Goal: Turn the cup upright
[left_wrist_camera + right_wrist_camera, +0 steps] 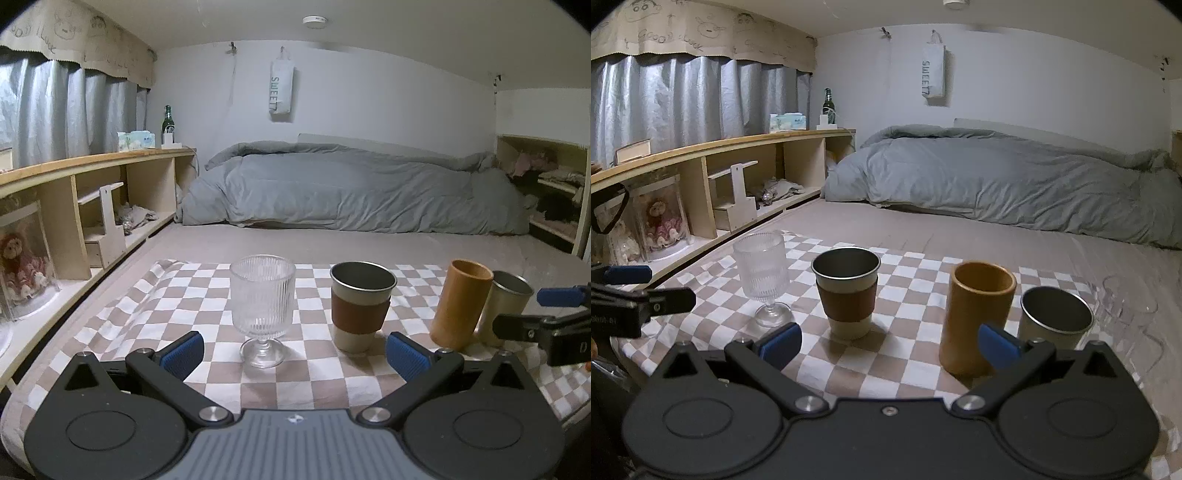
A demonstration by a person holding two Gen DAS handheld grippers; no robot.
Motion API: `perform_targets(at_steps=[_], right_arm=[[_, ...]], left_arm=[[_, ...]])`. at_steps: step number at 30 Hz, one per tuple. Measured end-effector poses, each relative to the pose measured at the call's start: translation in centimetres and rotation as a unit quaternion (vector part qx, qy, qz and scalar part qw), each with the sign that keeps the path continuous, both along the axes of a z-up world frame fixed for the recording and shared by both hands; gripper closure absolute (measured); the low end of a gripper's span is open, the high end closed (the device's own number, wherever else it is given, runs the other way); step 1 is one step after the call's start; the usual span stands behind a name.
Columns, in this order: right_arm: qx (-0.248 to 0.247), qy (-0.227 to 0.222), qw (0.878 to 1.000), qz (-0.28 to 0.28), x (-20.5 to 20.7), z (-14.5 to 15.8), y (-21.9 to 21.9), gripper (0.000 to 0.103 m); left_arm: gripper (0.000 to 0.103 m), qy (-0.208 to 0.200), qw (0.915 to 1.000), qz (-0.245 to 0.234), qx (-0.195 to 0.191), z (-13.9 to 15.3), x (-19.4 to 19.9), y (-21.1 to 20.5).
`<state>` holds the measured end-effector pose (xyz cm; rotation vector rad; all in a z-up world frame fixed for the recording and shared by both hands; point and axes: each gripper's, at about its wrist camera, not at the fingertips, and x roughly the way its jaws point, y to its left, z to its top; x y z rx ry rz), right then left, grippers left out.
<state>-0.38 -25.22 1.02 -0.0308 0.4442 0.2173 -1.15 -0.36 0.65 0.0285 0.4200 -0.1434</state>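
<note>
Four cups seen upright on checkered cloth [886,373]: ribbed glass [762,273], sleeved cup [847,295], bamboo cup [977,317], steel cup [1054,317] beside it. Nothing overturned judged. Left gripper [295,352], right gripper [888,345] spread wide, nothing held. Withdrawal advised low-risk, cups kept untouched.

Beige-and-white checks on the cloth [122,314]. Clear ribbed glass for the goblet [263,306] at left. Cream cup [360,306] banded in brown, dark inside. Orange-tan tumbler [460,306], then a dull steel cup [504,306] far right. Grey duvet [351,188], grey curtains [66,110]. Blue pads [183,354] on black fingers.
</note>
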Motion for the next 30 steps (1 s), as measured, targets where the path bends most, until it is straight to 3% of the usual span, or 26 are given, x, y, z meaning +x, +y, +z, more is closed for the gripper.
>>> perform_targets(at_steps=[30], right_arm=[[-0.016,0.0,1.0,0.009,-0.05,-0.55,0.64,0.0]], left_arm=[[0.0,0.008,0.9999,0.013,0.002,-0.47,-0.16,0.02]])
